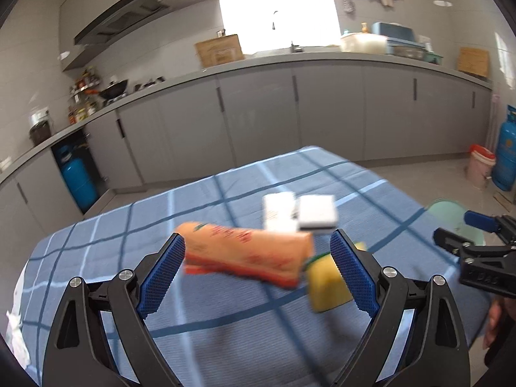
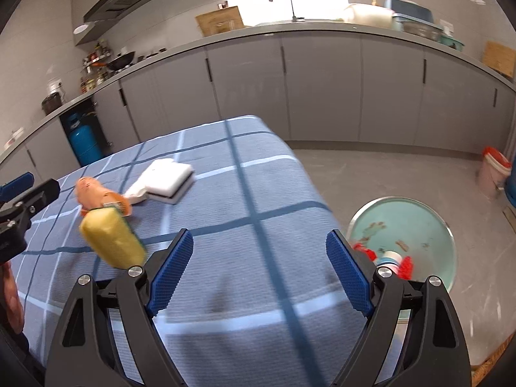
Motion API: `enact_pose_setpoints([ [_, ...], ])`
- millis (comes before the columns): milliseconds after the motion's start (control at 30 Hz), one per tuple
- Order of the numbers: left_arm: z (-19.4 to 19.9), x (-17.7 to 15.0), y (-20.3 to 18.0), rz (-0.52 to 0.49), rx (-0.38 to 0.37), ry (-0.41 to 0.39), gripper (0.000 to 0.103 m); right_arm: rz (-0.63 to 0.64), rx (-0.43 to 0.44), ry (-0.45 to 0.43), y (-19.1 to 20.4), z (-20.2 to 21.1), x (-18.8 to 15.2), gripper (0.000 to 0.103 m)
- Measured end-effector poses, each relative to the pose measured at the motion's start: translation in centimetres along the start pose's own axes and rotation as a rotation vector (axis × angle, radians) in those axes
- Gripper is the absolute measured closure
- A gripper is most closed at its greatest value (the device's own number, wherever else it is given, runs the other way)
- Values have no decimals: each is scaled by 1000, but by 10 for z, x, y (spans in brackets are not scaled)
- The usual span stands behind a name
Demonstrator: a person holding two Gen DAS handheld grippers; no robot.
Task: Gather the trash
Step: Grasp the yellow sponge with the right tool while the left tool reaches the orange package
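An orange snack wrapper (image 1: 245, 258) lies on the blue checked tablecloth (image 1: 193, 338), with a yellow sponge (image 1: 325, 287) at its right end. Two white blocks (image 1: 300, 211) sit just behind them. My left gripper (image 1: 258, 239) hovers over the wrapper, open, its pads clear of it. My right gripper (image 2: 260, 235) is open and empty over the table's right edge (image 2: 309, 177). Beside that edge, on the floor, stands a pale green bin (image 2: 419, 222) holding a red and white piece of trash (image 2: 391, 259). The right wrist view shows the wrapper (image 2: 96, 193), the sponge (image 2: 113, 242) and the white blocks (image 2: 164, 180) at its left.
Grey kitchen cabinets (image 1: 322, 113) and a counter run behind the table. A blue gas cylinder (image 1: 508, 158) and a pink bucket with a red lid (image 1: 480, 167) stand on the floor at the right. Something white and crumpled (image 1: 13, 322) lies at the table's left edge.
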State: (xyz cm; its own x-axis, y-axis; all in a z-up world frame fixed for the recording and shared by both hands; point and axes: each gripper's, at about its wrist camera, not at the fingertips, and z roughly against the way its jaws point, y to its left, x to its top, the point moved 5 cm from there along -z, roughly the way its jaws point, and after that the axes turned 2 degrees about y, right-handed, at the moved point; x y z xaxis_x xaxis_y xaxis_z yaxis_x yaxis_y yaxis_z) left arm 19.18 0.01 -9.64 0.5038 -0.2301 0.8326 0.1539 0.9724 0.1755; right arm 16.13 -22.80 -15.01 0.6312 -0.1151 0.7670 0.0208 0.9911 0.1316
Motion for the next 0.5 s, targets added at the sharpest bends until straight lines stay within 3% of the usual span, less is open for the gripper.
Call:
enact_pose_setpoints([
  [267,-15,-32,86,104,159,83,11,105,69,12,65,-6,2,14],
  [500,-19,-46,121,143,229,109,7,162,96,18,100,-12,4,10],
])
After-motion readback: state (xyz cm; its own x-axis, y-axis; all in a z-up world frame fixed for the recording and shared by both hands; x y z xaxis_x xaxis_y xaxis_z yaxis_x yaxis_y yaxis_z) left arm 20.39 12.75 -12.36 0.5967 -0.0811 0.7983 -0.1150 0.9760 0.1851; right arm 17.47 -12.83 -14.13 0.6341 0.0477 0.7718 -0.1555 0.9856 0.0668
